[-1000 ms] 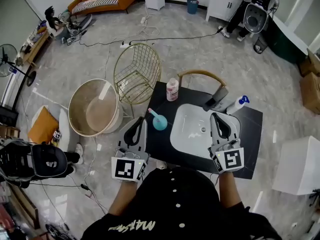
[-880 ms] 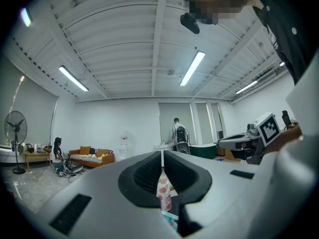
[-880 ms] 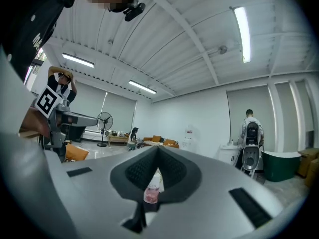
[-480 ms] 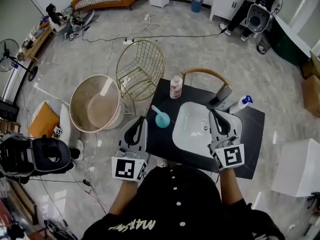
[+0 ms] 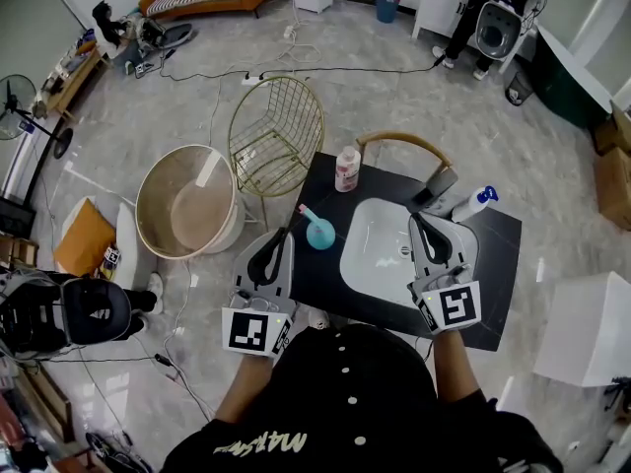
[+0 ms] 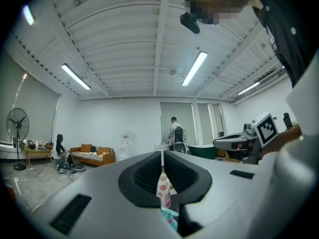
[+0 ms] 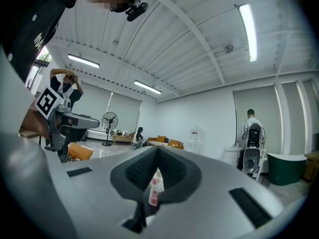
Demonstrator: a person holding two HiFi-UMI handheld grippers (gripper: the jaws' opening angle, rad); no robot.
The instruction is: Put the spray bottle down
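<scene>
The spray bottle (image 5: 473, 203), white with a blue head, lies on the black table (image 5: 493, 284) at the far right, beside the dark faucet (image 5: 434, 190). No gripper touches it. My right gripper (image 5: 419, 221) hovers over the right side of the white sink basin (image 5: 380, 254), jaws together and empty, a short way in front of the bottle. My left gripper (image 5: 280, 235) is at the table's left edge, also shut and empty. Through the closed jaws of the left gripper (image 6: 162, 156) and the right gripper (image 7: 157, 148) a distant pink-patterned bottle (image 6: 163, 190) (image 7: 155, 187) shows.
A pink-patterned bottle (image 5: 346, 169) stands at the table's far edge. A teal round thing with a pink stick (image 5: 317, 233) sits left of the basin. A gold wire chair (image 5: 276, 136), a round beige tub (image 5: 187, 205) and a curved wooden chair back (image 5: 399, 146) surround the table.
Only the head view has shifted slightly. Both grippers stay where they were, shut, and the spray bottle has not moved.
</scene>
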